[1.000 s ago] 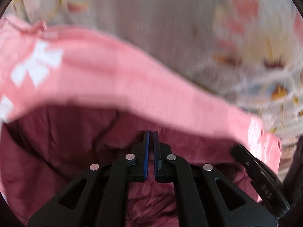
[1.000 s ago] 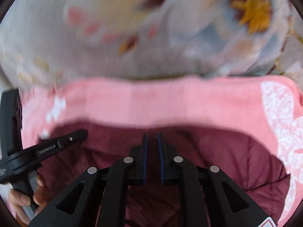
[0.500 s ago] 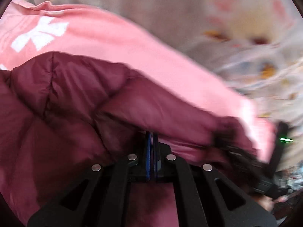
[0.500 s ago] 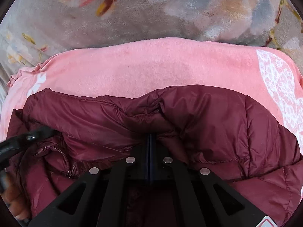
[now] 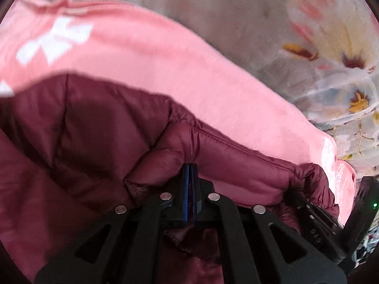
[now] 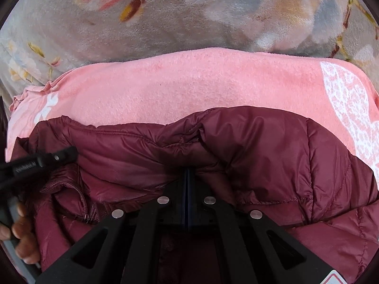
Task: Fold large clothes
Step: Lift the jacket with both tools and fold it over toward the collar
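Note:
A dark maroon puffer jacket [image 6: 260, 146] lies on a pink blanket [image 6: 189, 82]; it also shows in the left wrist view [image 5: 94, 127]. My left gripper [image 5: 190, 168] is shut on a fold of the jacket's edge, with fabric bunched round its tips. My right gripper [image 6: 187, 171] is shut on another fold of the same edge. The left gripper shows at the left of the right wrist view [image 6: 47, 159]. The right gripper's body shows at the lower right of the left wrist view [image 5: 315, 217]. A zipper [image 6: 83, 198] runs along the jacket at the lower left.
The pink blanket [image 5: 165, 47] with white patterns lies on a grey floral plush cover [image 6: 165, 16], which fills the far side of both views [image 5: 236, 11]. The person's hand [image 6: 21, 234] holds the left gripper's handle at the left edge.
One second ago both grippers were slightly open over the shaded jacket. They have closed on the jacket's edge, and the folded edge now lies further over the pink blanket.

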A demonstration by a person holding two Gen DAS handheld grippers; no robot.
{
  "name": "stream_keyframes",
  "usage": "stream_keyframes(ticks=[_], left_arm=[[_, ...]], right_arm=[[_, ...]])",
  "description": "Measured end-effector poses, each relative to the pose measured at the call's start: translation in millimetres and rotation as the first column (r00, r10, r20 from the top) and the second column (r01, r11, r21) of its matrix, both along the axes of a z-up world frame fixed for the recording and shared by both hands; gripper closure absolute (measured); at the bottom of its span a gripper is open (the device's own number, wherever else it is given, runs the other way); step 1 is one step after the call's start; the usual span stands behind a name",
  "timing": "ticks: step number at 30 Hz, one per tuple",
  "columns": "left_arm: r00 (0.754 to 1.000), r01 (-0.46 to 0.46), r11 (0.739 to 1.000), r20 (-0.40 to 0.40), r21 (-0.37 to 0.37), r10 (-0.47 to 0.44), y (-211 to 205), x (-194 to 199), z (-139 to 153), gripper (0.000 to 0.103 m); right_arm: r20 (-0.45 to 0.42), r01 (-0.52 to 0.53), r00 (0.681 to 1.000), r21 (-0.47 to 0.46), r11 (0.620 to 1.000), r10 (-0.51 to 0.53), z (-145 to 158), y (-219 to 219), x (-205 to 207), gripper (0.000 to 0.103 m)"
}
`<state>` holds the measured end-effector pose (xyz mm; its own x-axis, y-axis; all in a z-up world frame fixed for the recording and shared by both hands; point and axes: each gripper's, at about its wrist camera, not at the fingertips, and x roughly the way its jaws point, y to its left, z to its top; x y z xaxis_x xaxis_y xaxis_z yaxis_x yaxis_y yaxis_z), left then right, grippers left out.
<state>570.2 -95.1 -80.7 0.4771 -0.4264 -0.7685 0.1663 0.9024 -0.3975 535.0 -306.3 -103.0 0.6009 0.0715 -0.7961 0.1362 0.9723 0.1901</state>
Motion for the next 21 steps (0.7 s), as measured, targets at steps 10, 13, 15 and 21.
stream_keyframes(ticks=[10, 13, 15, 21], left_arm=[[0.999, 0.020, 0.996, 0.028, 0.089, -0.022, -22, 0, -13, 0.103], [0.999, 0.022, 0.993, 0.041, 0.112, -0.027, -24, -2, -11, 0.103], [0.998, 0.018, 0.993, 0.056, 0.120, -0.025, -20, -6, -5, 0.103], [0.989, 0.023, 0.996, 0.142, 0.087, -0.035, -21, -17, 40, 0.103]], right_arm=[[-0.034, -0.006, 0.999, -0.080, 0.997, 0.003, -2, 8, 4, 0.103], [-0.024, -0.009, 1.000, -0.059, 0.998, 0.007, 2, 5, 2, 0.103], [0.027, 0.009, 1.000, -0.035, 0.999, -0.008, 17, 0, -8, 0.103], [0.086, -0.040, 0.996, 0.032, 0.999, 0.037, 49, 26, 3, 0.096]])
